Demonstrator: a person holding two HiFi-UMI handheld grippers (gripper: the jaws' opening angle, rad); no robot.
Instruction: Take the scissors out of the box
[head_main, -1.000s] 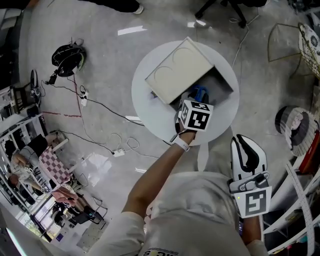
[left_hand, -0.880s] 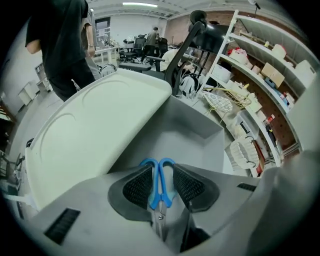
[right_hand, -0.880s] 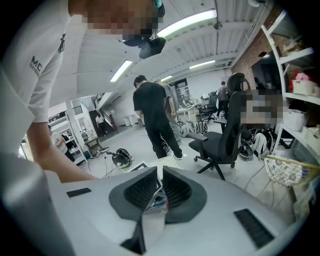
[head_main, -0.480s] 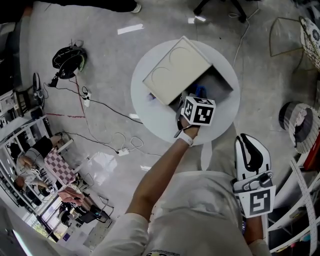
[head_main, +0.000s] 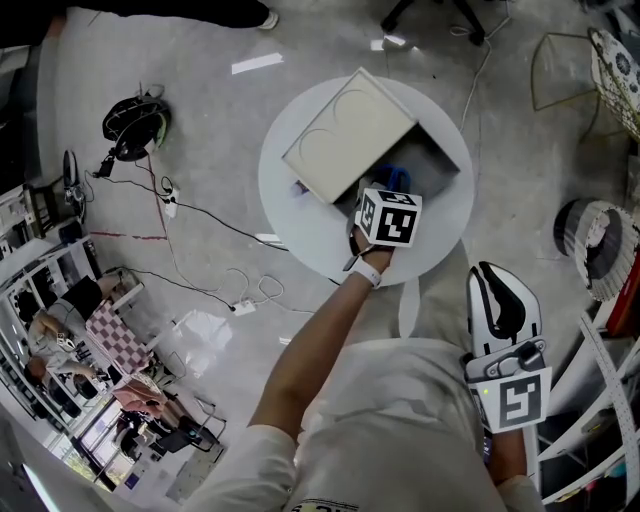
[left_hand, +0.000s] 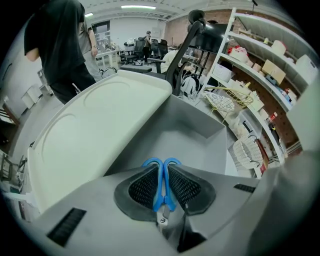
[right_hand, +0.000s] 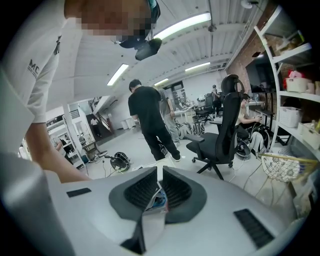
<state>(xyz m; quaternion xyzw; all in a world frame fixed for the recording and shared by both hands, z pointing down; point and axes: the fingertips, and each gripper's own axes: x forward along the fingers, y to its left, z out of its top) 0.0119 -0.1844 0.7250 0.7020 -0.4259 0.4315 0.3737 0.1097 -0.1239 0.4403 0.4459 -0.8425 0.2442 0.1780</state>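
Note:
On a round white table (head_main: 300, 215) lies a grey box (head_main: 440, 160) with its cream lid (head_main: 348, 135) swung open to the left. My left gripper (head_main: 385, 195) points steeply down into the box. Its jaws are closing on the blue handles of the scissors (left_hand: 161, 187), which stand upright between the pads (left_hand: 145, 187), and both pads touch the handles. The blue handles (head_main: 397, 178) also peek out above the marker cube in the head view. My right gripper (head_main: 497, 290) hangs beside the person's body, off the table, with its jaws (right_hand: 159, 177) together and nothing held.
A person in black (left_hand: 60, 45) stands behind the table. An office chair (right_hand: 225, 130) is nearby. Cables and a black helmet-like object (head_main: 135, 120) lie on the floor at the left. Shelves and a woven basket (head_main: 590, 245) stand to the right.
The left gripper stays at the box's opening over the blue handles, with only a slight shift of the picture. The right gripper has kept still.

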